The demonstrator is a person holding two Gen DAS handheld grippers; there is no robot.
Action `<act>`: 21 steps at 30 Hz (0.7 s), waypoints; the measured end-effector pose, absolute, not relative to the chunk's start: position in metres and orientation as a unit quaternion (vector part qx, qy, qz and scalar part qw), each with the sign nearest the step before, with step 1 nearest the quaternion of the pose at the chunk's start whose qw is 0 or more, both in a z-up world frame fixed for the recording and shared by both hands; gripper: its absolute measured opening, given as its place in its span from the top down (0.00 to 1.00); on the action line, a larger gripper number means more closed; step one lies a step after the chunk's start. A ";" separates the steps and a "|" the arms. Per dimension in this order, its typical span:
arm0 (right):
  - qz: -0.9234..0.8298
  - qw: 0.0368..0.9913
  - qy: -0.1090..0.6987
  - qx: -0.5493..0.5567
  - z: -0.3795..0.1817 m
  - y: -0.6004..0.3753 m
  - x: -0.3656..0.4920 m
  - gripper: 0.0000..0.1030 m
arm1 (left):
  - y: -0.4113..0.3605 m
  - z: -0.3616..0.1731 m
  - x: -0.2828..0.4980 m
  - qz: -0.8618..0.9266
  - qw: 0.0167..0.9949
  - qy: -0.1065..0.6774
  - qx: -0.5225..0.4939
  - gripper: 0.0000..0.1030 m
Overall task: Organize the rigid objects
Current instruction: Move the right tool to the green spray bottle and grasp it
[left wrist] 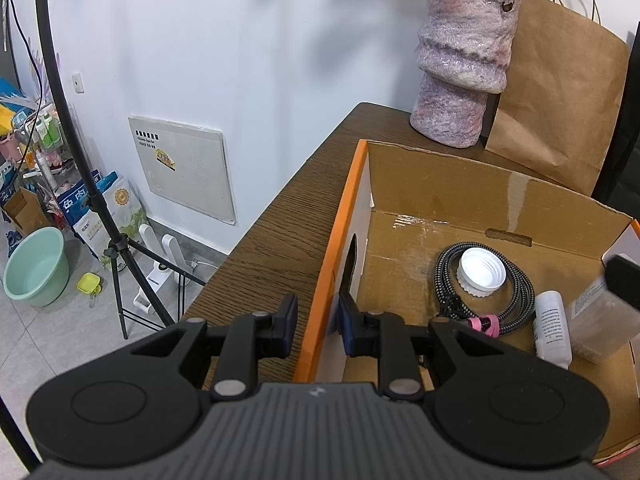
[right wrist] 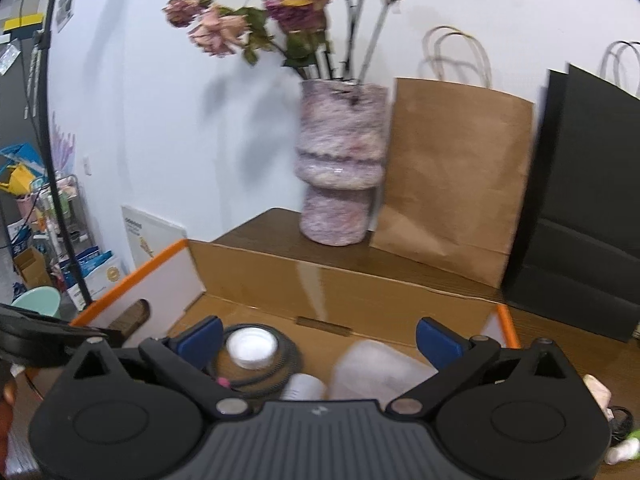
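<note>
An open cardboard box [left wrist: 472,200] with orange edges sits on a wooden table [left wrist: 280,216]. Inside lie a coiled braided cable [left wrist: 520,292], a white cap [left wrist: 482,270], a white bottle [left wrist: 554,330] and a clear plastic container [left wrist: 600,320]. My left gripper [left wrist: 318,316] is shut on the box's left wall [left wrist: 340,248], one finger on each side. My right gripper [right wrist: 318,340] is open and empty above the box, over the clear container [right wrist: 376,372], the white bottle [right wrist: 302,388] and the cap [right wrist: 252,346]. The box's back wall [right wrist: 340,288] shows in the right wrist view too.
A purple vase [left wrist: 460,64] with dried flowers and a brown paper bag [left wrist: 560,92] stand behind the box. A black bag [right wrist: 584,200] is at the right. Beyond the table's left edge are a tripod [left wrist: 112,248] and a green basin [left wrist: 36,266] on the floor.
</note>
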State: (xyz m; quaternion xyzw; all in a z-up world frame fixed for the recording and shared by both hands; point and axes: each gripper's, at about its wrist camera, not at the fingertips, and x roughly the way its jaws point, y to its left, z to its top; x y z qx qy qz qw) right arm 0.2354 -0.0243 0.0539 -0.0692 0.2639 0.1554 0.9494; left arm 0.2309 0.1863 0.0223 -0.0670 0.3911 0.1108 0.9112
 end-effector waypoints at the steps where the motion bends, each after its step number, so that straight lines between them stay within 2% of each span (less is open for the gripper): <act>1: 0.150 0.951 0.263 -0.068 0.054 -0.032 0.234 0.00 | 0.186 0.022 0.231 0.111 0.911 0.391 -0.067 0.78; 13: 0.031 0.965 0.259 -0.034 0.051 -0.156 0.221 0.00 | 0.186 0.022 0.231 0.112 0.912 0.391 -0.064 0.78; 21: -0.073 0.953 0.291 0.027 0.026 -0.260 0.219 0.00 | 0.185 0.021 0.230 0.114 0.912 0.390 -0.060 0.78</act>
